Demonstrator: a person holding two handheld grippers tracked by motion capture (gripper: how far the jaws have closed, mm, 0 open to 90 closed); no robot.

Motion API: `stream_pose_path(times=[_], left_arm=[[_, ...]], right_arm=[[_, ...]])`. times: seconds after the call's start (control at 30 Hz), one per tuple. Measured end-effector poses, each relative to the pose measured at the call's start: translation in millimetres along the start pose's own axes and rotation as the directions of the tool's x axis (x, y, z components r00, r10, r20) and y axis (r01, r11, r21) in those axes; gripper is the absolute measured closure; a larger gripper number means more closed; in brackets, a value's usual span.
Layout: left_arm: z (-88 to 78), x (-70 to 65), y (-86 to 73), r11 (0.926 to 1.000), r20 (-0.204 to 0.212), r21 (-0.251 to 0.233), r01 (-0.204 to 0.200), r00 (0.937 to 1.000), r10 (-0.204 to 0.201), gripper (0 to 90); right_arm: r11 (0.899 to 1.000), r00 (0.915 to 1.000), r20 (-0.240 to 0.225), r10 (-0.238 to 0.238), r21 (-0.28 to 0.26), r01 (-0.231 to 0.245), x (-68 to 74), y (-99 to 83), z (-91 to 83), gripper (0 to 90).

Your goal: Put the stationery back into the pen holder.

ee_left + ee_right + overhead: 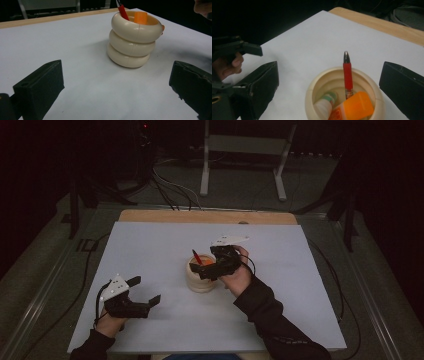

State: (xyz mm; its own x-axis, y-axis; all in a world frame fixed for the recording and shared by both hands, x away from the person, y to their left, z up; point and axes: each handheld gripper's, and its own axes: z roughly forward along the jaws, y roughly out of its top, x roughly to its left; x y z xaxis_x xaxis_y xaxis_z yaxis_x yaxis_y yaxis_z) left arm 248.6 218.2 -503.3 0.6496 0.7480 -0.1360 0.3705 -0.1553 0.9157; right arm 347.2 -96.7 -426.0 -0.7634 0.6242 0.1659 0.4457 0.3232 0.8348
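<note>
A cream holder (pixel 202 279) made of three stacked rings stands near the middle of the white sheet. Inside it are a red pen (pixel 347 75), an orange highlighter (pixel 354 106) and a white tube (pixel 323 106) with a green band. My right gripper (pixel 210 270) hovers just over the holder's rim (pixel 312 87), jaws wide apart, nothing between the pads. My left gripper (pixel 146 290) rests low at the near left, open and empty, facing the holder (pixel 132 37) from a distance. From there the pen (pixel 123 11) and the highlighter (pixel 140 18) stick out of the holder's top.
The white sheet (pixel 150 250) covers a wooden table whose bare edge (pixel 200 216) runs along the far side. A metal stand (pixel 245 150) and cables (pixel 170 190) lie on the floor beyond. The left hand with its gripper (pixel 237 47) appears at the left of the right gripper view.
</note>
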Motion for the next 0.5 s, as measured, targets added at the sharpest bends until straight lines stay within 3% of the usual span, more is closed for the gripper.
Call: stream_pose_path(times=[0.17,0.5], left_arm=[[-0.5,-0.1,0.5,1.0,0.006,-0.008,0.002,1.0,-0.002,0.2],[-0.7,-0.6,1.2,0.9999,0.007,-0.01,-0.005,1.0,0.006,0.2]], right_arm=[[1.0,0.9999,-0.011,0.0,0.008,0.0,-5.1,-0.8,-5.5,0.9],[1.0,0.9996,0.014,-0.025,-0.009,0.025,-10.1,-2.6,-21.3,0.0]])
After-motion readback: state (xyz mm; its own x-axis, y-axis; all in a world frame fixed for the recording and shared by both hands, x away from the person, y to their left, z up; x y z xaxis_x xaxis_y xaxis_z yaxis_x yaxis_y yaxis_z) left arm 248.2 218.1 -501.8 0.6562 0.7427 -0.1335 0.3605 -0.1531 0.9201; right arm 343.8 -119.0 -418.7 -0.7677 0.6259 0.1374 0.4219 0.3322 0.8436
